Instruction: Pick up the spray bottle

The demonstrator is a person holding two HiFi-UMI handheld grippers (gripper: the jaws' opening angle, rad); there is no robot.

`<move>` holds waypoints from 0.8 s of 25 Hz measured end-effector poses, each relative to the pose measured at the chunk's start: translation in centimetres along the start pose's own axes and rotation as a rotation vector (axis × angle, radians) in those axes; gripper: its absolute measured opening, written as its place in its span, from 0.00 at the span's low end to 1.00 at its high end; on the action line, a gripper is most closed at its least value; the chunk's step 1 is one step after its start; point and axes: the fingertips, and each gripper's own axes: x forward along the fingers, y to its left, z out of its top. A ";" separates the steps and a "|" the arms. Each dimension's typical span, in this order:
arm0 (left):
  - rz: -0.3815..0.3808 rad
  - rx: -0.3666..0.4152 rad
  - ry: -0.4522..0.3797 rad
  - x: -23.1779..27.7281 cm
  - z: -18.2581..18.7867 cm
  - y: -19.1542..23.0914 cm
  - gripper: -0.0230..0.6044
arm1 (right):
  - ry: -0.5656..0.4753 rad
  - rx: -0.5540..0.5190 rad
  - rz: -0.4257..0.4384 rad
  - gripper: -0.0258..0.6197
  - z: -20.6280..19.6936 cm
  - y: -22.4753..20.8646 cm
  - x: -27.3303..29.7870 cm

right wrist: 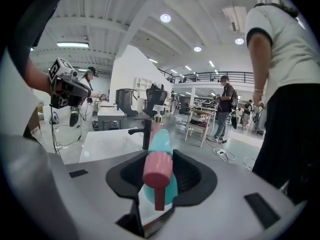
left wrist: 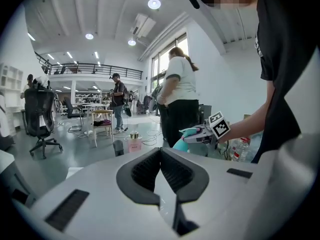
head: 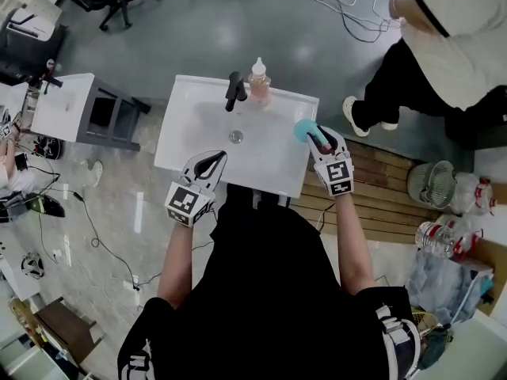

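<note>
Right gripper view: teal spray bottle [right wrist: 161, 141] clamped between the right gripper's [right wrist: 161, 159] fingers.
Black faucet [right wrist: 145, 134] and white sink [right wrist: 107, 141] lie beyond those fingertips; the left gripper [left wrist: 160, 153], off to their left, has fingers closed together on nothing.

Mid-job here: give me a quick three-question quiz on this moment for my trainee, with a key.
1. True or false: the left gripper holds the spray bottle.
2. What stands right beside the black faucet? A) pink soap bottle B) mug C) sponge
3. Fill in: the spray bottle's trigger head is coloured ____.
Key: 1 false, the right gripper holds it; 2 A; 3 pink.
</note>
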 end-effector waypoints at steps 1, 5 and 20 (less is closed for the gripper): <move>0.000 0.001 0.000 0.0 0.0 -0.3 0.07 | 0.009 0.006 0.007 0.27 -0.2 0.2 -0.3; 0.000 0.009 -0.002 -0.2 0.0 -1.1 0.07 | 0.021 0.009 0.023 0.27 -0.7 0.8 -1.1; 0.021 0.014 0.006 -0.5 -0.3 -2.8 0.07 | 0.032 0.011 0.047 0.27 -3.0 1.2 -2.7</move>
